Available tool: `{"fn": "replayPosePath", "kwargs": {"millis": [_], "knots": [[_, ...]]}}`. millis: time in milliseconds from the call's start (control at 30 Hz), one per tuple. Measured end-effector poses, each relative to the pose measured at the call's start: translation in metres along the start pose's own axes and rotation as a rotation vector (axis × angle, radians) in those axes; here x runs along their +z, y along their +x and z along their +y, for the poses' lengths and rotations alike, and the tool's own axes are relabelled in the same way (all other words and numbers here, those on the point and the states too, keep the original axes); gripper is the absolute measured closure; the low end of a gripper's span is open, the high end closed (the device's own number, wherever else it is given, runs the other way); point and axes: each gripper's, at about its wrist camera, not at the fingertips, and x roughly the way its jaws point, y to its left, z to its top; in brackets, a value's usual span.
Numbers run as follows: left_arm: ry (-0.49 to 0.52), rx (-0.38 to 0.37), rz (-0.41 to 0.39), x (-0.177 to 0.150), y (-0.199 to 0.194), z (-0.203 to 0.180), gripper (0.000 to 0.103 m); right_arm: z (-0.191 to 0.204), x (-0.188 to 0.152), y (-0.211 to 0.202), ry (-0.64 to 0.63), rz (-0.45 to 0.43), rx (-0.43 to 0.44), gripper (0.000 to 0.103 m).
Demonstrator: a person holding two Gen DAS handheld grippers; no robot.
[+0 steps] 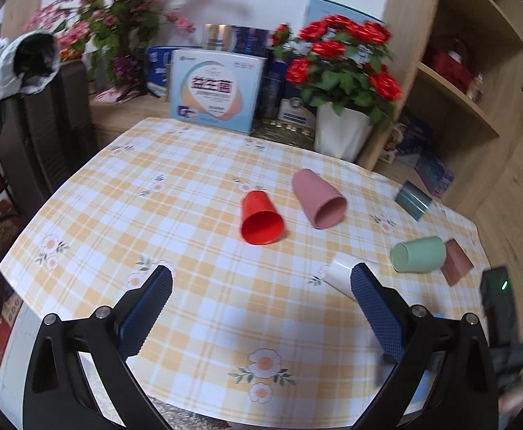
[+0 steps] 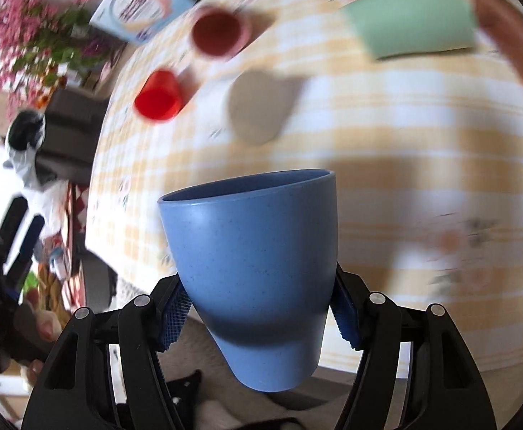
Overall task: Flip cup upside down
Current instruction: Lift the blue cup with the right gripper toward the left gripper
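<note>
**Blue cup gripped and in the air, flip not yet finished**

The right gripper [image 2: 261,313] is clamping a blue cup [image 2: 258,276] by its lower body, one blue pad pressing on each side. In the right wrist view the cup is sitting between the fingers with its rim pointing away from the camera and its base nearest the lens. It is hanging off the tablecloth [image 2: 387,186], over the near edge of the table, and the blurred background suggests the hand is turning. Judging by this, the pick-up is done; what is left is completing the turn and setting the cup rim-down on the cloth.

The left gripper [image 1: 261,279] is hovering over the near part of the table with its fingers spread wide apart, holding nothing.

Farther out, a red cup [image 1: 260,218] and a pink cup [image 1: 318,199] are lying on their sides mid-table. A white cup [image 1: 344,274] and a green cup [image 1: 418,254] are lying toward the right, the white one partly hidden behind the left gripper's right finger.
</note>
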Motion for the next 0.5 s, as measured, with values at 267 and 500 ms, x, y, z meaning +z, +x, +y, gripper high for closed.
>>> {"fn": "replayPosePath", "kwargs": {"millis": [267, 500], "knots": [[-0.036, 0.003, 0.006, 0.000, 0.004, 0.010, 0.006, 0.026, 0.017, 0.044, -0.014, 0.020, -0.042, 0.038], [-0.072, 0.009, -0.006, 0.005, 0.010, 0.016, 0.006, 0.003, 0.062, 0.038, 0.054, -0.067, -0.109, 0.038]]}}
